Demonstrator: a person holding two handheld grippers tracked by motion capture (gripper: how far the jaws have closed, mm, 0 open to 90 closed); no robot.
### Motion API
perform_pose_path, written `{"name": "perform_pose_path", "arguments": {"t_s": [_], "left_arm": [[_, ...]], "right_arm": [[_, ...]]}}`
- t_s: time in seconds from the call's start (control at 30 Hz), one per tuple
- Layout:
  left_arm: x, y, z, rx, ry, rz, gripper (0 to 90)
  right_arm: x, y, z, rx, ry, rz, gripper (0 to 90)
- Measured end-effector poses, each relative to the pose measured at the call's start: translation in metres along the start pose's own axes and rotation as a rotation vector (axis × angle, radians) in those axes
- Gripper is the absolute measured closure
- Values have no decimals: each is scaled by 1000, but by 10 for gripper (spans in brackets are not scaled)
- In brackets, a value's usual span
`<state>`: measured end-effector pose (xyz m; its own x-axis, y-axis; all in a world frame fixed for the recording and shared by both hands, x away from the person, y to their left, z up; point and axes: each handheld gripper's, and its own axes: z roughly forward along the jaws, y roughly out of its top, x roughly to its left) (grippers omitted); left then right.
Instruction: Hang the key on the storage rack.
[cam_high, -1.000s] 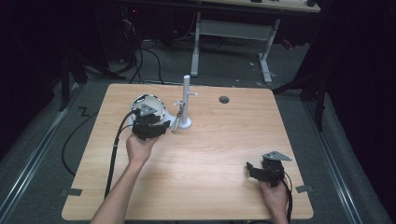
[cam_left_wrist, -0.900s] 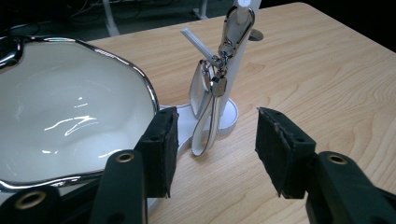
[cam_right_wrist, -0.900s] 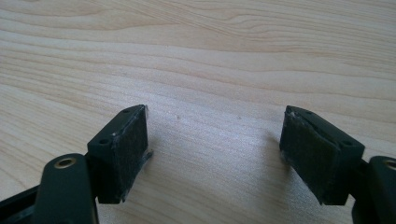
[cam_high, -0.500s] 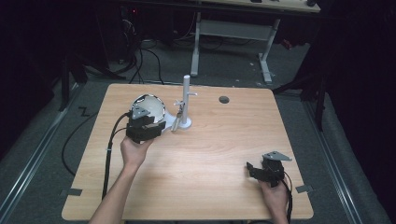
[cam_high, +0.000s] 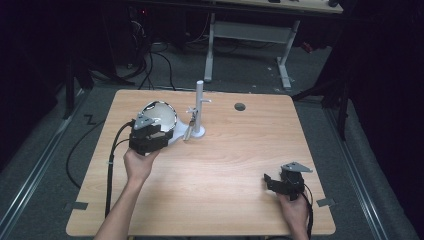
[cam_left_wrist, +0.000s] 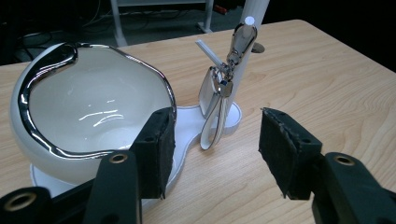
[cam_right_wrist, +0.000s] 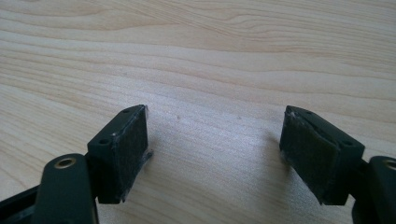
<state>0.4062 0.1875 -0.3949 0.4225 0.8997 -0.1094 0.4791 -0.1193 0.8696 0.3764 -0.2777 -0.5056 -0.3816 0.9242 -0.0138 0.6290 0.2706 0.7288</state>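
Here the left hand-held gripper (cam_left_wrist: 212, 149), jaws apart, sits just before the keyring (cam_left_wrist: 219, 93) and bowl (cam_left_wrist: 88, 102).

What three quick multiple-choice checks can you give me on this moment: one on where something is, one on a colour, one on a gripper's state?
1. Where does the white bowl sit relative to the white stand post?
A. To its left in the high view
B. To its right in the high view
C. At the table's near edge

2. What colour is the bowl's rim band?
A. Red
B. Shiny chrome
C. Matte black

3. How are the jaws of the left hand-held gripper?
A. Shut on the bowl
B. Shut on the key ring
C. Open, holding nothing

Answers: 1 A, the high view shows the bowl left of the post. 2 B, the rim mirrors light in the left gripper view. 3 C, bare table shows between its jaws, short of the hanging key ring.
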Motion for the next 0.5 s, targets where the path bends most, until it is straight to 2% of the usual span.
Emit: {"name": "perform_pose_path", "arguments": {"t_s": [0.5], "left_arm": [[5, -8, -8, -2, 3, -10, 453]], "right_arm": [[0, 0, 0, 0, 0, 0, 236]]}}
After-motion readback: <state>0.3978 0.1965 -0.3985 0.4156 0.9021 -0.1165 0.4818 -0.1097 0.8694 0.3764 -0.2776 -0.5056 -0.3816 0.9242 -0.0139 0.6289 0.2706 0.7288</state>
